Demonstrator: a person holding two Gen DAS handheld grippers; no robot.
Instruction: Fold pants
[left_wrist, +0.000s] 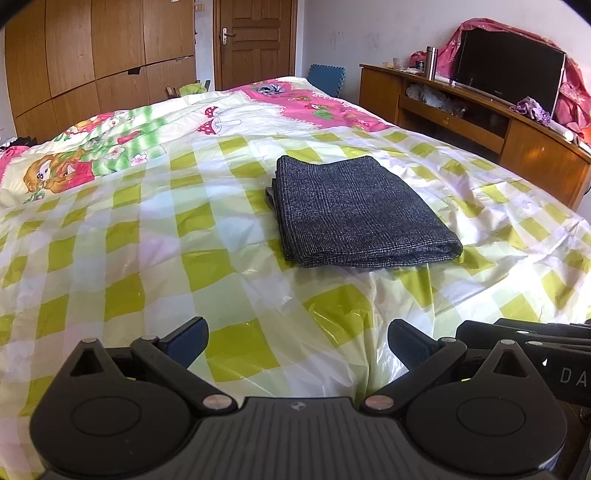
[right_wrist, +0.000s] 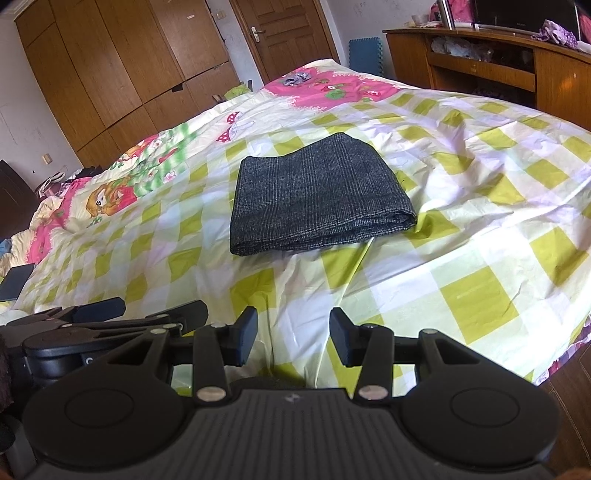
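The dark grey checked pants (left_wrist: 354, 214) lie folded into a compact rectangle on the green-and-white checked plastic sheet (left_wrist: 147, 236) covering the bed. They also show in the right wrist view (right_wrist: 317, 199). My left gripper (left_wrist: 297, 341) is open and empty, held low near the bed's front edge, well short of the pants. My right gripper (right_wrist: 293, 336) is open and empty, also back from the pants, close beside the left gripper (right_wrist: 96, 314).
A cartoon-print quilt (left_wrist: 110, 136) covers the far part of the bed. A wooden cabinet (left_wrist: 480, 122) with a TV (left_wrist: 509, 70) stands at the right. Wardrobes (left_wrist: 99, 55) and a door (left_wrist: 255, 40) are at the back. The bed edge drops off at the right (right_wrist: 569, 354).
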